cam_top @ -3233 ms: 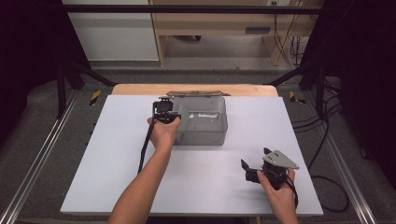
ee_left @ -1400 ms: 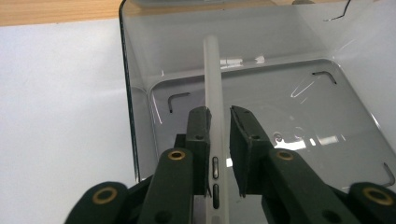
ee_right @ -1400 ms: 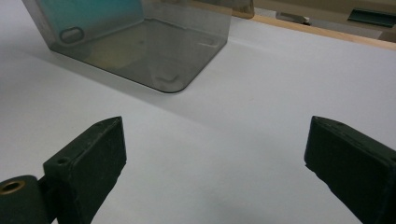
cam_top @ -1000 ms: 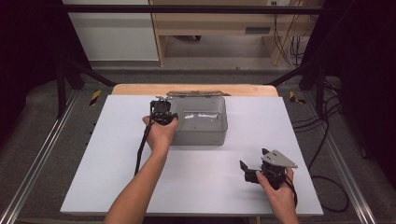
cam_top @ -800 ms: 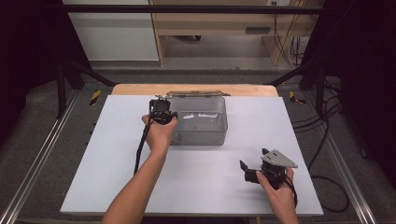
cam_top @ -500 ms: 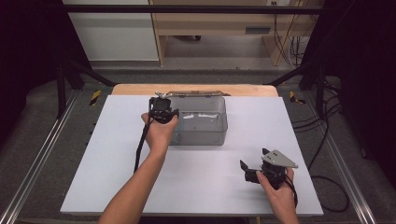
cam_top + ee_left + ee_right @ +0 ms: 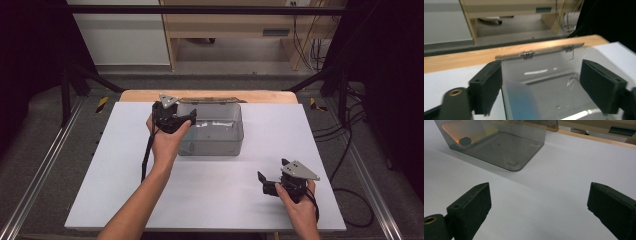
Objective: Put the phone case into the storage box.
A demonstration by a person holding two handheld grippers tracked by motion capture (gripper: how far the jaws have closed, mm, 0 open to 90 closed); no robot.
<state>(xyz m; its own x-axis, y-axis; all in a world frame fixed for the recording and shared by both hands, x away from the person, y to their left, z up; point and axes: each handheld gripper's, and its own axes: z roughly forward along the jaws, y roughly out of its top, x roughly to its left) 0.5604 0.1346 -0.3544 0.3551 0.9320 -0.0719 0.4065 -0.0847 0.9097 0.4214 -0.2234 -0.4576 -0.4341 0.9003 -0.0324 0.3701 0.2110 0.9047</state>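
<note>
My left claw (image 7: pixel 186 118) has just been opening wide over the clear box's (image 7: pixel 215 131) near-left corner, letting go. My right claw (image 7: pixel 266 183) waits wide open, well apart from the box.

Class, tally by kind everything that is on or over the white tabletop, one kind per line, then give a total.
Clear box: 1
Tools: 2, left tool and right tool
Total: 3

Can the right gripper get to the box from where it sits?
Probably yes. The right gripper rests open on the table, jaws toward the box, with bare tabletop between them. The left gripper stands open at the box's far-left corner.
</note>
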